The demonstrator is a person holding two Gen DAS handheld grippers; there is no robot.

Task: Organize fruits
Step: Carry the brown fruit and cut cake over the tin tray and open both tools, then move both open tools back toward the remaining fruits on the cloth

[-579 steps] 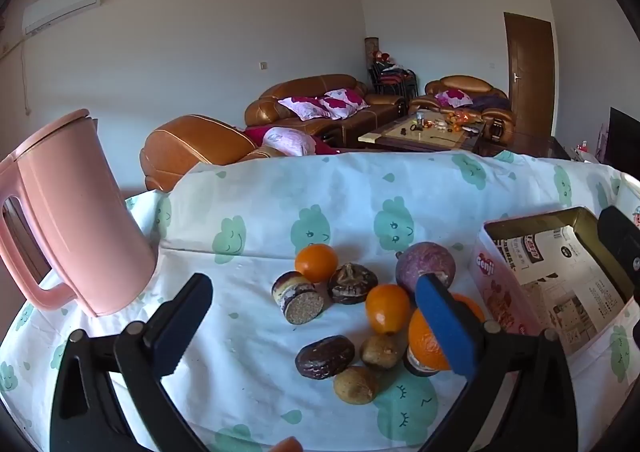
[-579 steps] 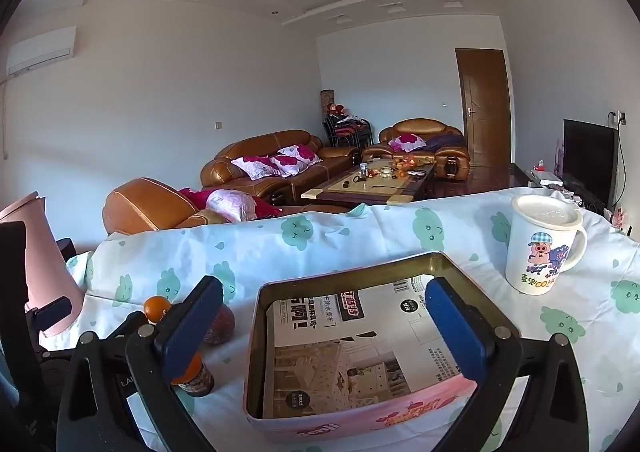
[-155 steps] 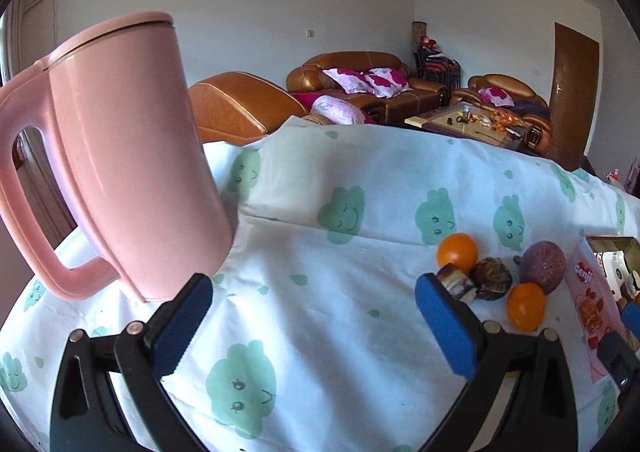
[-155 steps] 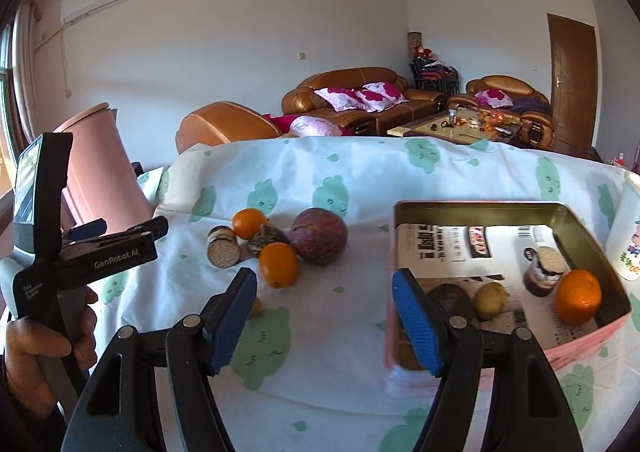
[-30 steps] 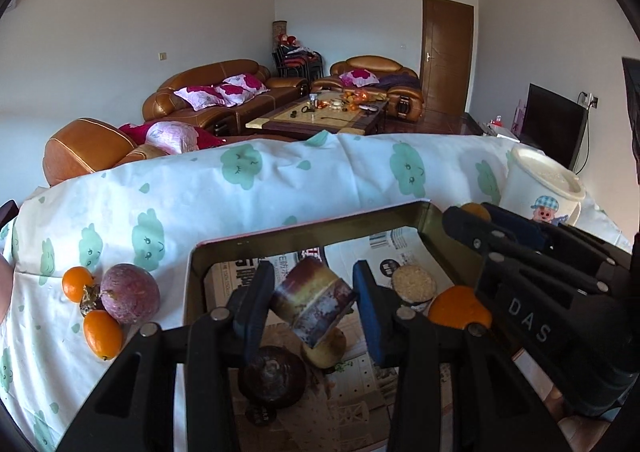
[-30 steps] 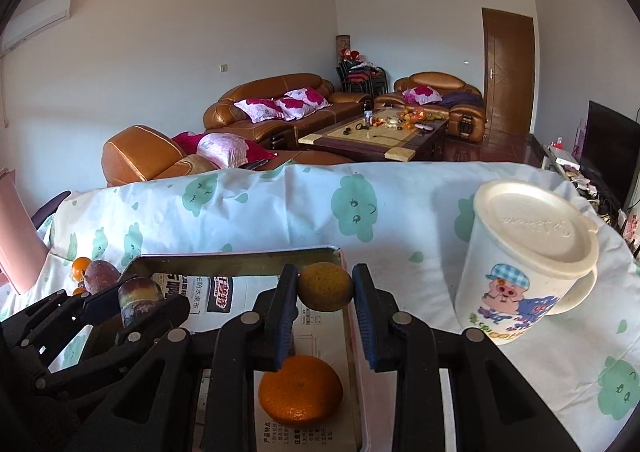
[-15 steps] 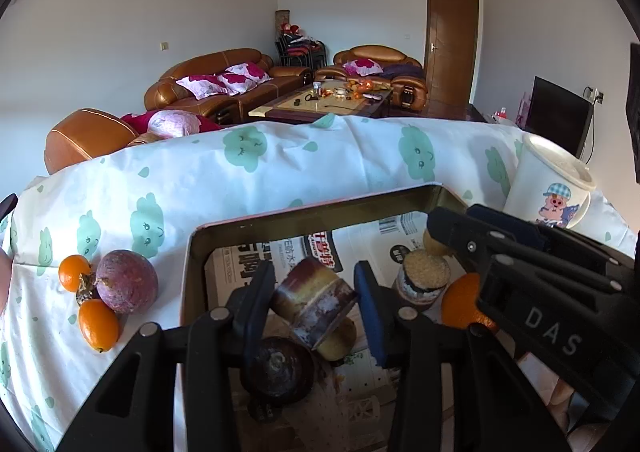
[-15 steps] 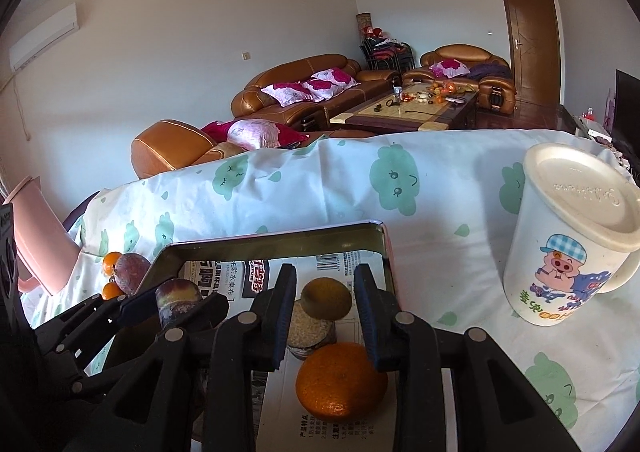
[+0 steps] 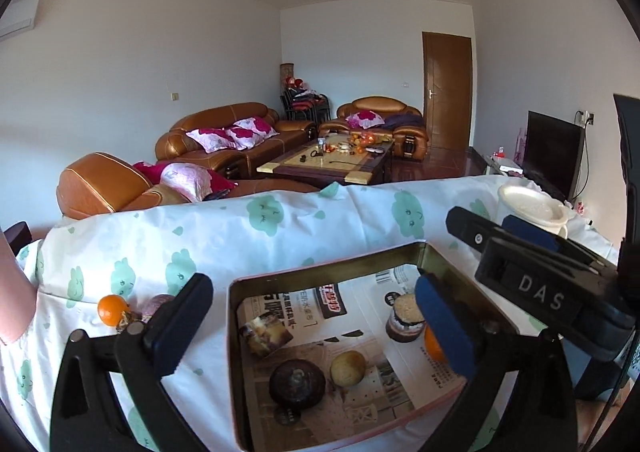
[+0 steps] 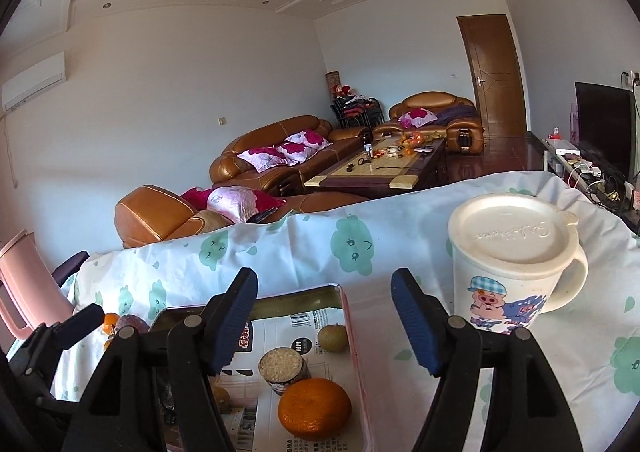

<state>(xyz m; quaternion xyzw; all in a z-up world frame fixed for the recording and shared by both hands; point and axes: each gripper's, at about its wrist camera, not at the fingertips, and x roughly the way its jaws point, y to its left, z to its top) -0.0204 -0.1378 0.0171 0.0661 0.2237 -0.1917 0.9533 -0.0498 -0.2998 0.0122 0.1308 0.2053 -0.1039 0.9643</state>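
A paper-lined tin box (image 9: 320, 272) sits on the cloud-print tablecloth. In it lie a cut brown fruit piece (image 9: 266, 334), a dark round fruit (image 9: 297, 380), a tan fruit (image 9: 348, 362), a cut-topped fruit (image 9: 404, 316) and an orange (image 10: 314, 406). A small tan fruit (image 10: 333, 337) lies at the box's far corner. My left gripper (image 9: 316, 328) is open and empty above the box. My right gripper (image 10: 325, 320) is open and empty over the box's right rim. An orange (image 9: 112, 309) and a purple fruit (image 9: 158, 304) lie on the cloth left of the box.
A lidded white cartoon mug (image 10: 516, 272) stands just right of the right gripper. A pink jug (image 10: 20, 284) stands at the far left. Sofas and a coffee table lie beyond the table's far edge.
Both grippers have opened and pulled back. The left let go of the cut brown piece, which lies in the box. The right let go of the small tan fruit, now at the box's far corner.
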